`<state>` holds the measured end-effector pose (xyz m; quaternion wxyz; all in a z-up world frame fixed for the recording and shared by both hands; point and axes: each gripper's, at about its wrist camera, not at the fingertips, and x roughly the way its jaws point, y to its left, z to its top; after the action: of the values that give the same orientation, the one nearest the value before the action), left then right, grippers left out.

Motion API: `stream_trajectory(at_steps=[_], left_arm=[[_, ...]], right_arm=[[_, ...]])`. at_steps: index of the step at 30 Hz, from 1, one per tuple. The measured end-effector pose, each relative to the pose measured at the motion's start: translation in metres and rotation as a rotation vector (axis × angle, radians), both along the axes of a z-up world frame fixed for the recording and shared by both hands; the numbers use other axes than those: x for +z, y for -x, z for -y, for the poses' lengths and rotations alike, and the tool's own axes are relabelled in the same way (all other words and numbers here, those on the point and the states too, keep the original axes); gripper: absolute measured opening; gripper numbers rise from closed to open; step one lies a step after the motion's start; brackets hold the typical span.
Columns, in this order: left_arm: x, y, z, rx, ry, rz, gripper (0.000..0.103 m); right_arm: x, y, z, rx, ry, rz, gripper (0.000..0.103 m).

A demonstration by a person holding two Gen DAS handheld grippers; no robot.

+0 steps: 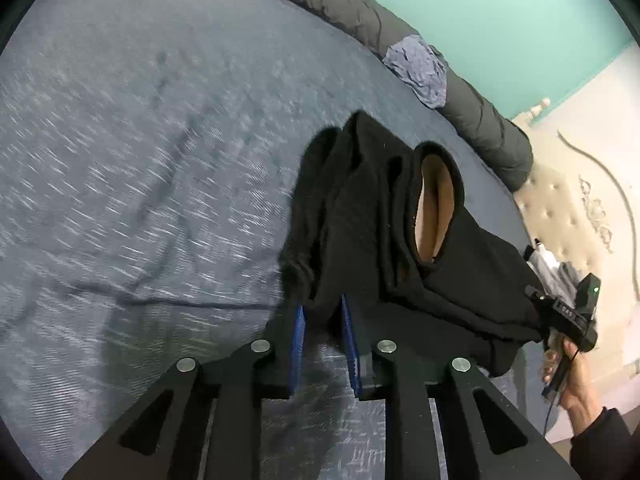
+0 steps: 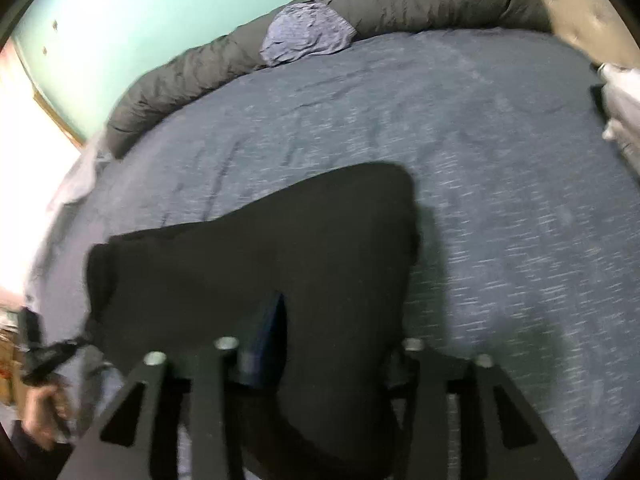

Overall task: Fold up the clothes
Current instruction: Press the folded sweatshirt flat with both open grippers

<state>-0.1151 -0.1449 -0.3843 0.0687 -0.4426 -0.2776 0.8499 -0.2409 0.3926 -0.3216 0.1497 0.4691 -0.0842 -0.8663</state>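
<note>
The bunched black knitted garment hangs between the blue pads of the left gripper, which pinch it. The right gripper is draped by the cloth; its jaws' state cannot be told.

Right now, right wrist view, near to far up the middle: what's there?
Right gripper → black garment → bare blue bedsheet → crumpled blue cloth → grey rolled duvet → teal wall.
</note>
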Motion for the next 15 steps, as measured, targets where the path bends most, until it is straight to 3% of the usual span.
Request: stream_trajectory(at_steps=[3,6,10,15], left_arm=[[0.025,-0.007,-0.001,-0.003,0.057,-0.049,0.020],[0.045,-0.005,-0.014,-0.050,0.096,-0.093,0.020],[0.063,0.015,-0.049,-0.149,0.148,-0.122,0.020],[0.066,0.042,-0.093,-0.230,0.174,-0.115,0.021]], right_arm=[[0.010,-0.008,-0.025,-0.111,-0.038,-0.037,0.055],[0.020,-0.020,-0.040,-0.179,0.014,-0.074,0.055],[0.027,-0.036,-0.031,-0.191,0.064,-0.110,0.055],[0.022,-0.042,0.002,-0.144,0.149,-0.122,0.055]])
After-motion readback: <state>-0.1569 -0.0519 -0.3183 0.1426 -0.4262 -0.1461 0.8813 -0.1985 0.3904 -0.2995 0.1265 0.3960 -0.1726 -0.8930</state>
